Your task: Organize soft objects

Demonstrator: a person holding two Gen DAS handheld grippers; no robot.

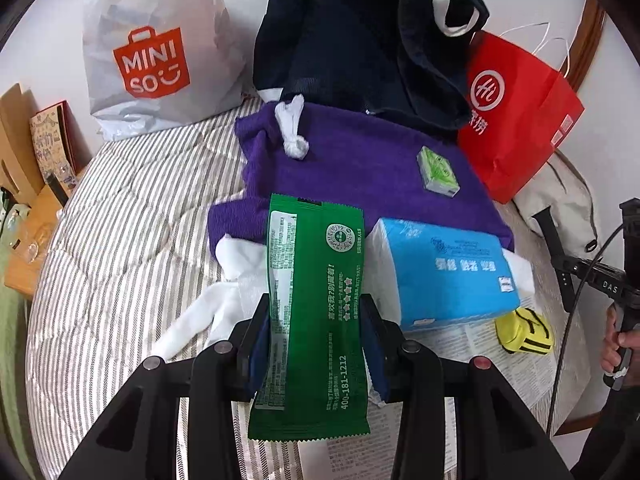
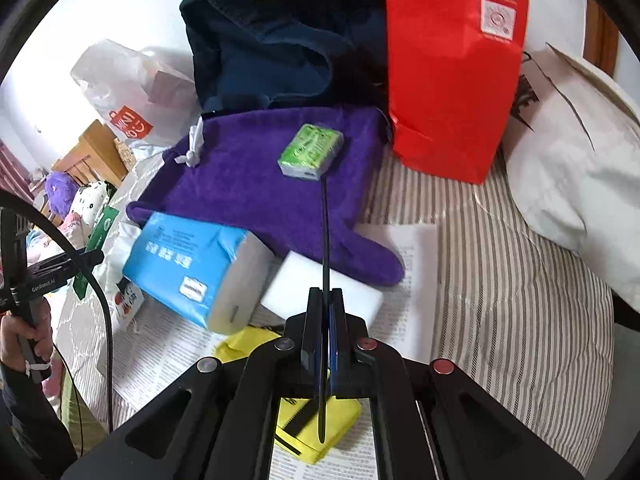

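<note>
My left gripper [image 1: 316, 316] is shut on a green wet-wipe packet [image 1: 316, 300] and holds it above the bed, in front of a purple towel [image 1: 360, 168]. A blue tissue pack [image 1: 444, 272] lies to its right; it also shows in the right wrist view [image 2: 188, 264]. A small green tissue pack [image 2: 311, 152] lies on the purple towel [image 2: 260, 184]. My right gripper [image 2: 326, 300] is shut on a thin dark strap [image 2: 326, 240], above a yellow pouch [image 2: 316, 428]. A white sponge block [image 2: 320, 292] lies just ahead.
A dark navy bag [image 1: 360, 40] stands open behind the towel. A white Miniso bag [image 1: 156, 52] stands at back left, a red paper bag [image 1: 516, 112] at back right. White socks [image 1: 224, 304], printed paper [image 2: 404, 256] and a cream bag [image 2: 572, 168] lie on the striped bed [image 1: 120, 220].
</note>
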